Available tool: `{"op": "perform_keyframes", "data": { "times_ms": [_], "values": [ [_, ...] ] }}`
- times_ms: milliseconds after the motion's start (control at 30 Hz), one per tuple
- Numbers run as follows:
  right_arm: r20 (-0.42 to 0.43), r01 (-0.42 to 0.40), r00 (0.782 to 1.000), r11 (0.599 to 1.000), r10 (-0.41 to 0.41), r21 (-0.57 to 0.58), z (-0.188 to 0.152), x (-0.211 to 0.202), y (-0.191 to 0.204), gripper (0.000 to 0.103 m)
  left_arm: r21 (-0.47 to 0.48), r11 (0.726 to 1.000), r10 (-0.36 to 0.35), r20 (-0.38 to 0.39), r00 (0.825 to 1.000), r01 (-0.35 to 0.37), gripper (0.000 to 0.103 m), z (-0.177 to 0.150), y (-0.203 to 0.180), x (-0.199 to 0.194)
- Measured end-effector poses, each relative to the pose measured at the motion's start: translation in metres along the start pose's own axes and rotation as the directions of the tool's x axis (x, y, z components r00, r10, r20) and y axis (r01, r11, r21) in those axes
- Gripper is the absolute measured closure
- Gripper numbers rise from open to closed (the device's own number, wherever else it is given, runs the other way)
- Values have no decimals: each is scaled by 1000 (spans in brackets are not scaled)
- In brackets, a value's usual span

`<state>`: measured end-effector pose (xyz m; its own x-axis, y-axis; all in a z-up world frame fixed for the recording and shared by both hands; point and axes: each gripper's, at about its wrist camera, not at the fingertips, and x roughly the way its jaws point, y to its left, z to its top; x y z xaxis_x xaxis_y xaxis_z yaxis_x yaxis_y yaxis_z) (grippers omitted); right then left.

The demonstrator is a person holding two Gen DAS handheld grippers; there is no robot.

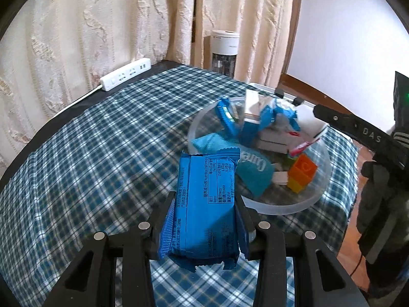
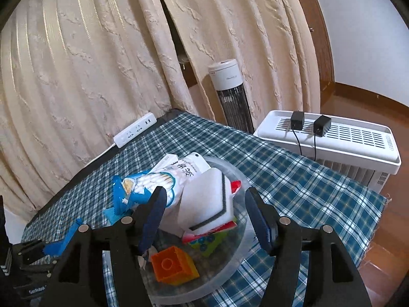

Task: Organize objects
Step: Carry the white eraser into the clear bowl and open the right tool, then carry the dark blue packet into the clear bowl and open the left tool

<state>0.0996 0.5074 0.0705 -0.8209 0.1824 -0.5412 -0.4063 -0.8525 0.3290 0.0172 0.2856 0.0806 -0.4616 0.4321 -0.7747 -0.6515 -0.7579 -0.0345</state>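
My left gripper [image 1: 207, 204] is shut on a blue snack packet [image 1: 204, 204] and holds it above the checked tablecloth, just short of the clear round tray [image 1: 281, 206]. The tray holds a teal pouch [image 1: 253, 171], an orange and yellow toy brick [image 1: 303, 172], white boxes [image 1: 273, 138] and a blue cotton swab bag [image 1: 277, 116]. My right gripper [image 2: 204, 204] is open and empty, hovering over the tray [image 2: 237, 253] above a white sponge [image 2: 204, 199]. The swab bag [image 2: 150, 181] and orange brick [image 2: 173, 268] lie below it. The packet's end [image 2: 64, 240] shows at lower left.
A white power strip [image 1: 125, 74] lies at the table's far edge by the curtain. A tower fan [image 2: 230, 94] and a white appliance [image 2: 329, 138] with two black adapters stand beyond the table. The table's right edge drops to a wooden floor [image 2: 388, 230].
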Motion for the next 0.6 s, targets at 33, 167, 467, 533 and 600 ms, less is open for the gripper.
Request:
{"op": "perform_keyframes", "data": {
  "times_ms": [33, 167, 467, 533, 600],
  "values": [
    [1, -1, 1000, 1000, 1, 2, 0, 0, -1, 38, 6, 1000, -6, 0, 1000, 6, 59, 1, -3, 0],
    [0, -7, 1000, 1000, 7, 15, -1, -2, -6, 38, 48, 998, -33, 6, 999, 33, 59, 6, -20, 1],
    [7, -6, 1000, 999, 6, 32, -2, -6, -15, 38, 112, 987, -111, -4, 994, 111, 59, 20, -55, 14],
    [7, -1, 1000, 999, 1, 37, -2, -7, -18, 38, 114, 985, -128, -17, 992, 129, 59, 22, -60, 20],
    [6, 2, 1000, 999, -2, 42, -2, -7, -22, 38, 116, 983, -136, -28, 990, 139, 59, 24, -63, 25]
  ]
}}
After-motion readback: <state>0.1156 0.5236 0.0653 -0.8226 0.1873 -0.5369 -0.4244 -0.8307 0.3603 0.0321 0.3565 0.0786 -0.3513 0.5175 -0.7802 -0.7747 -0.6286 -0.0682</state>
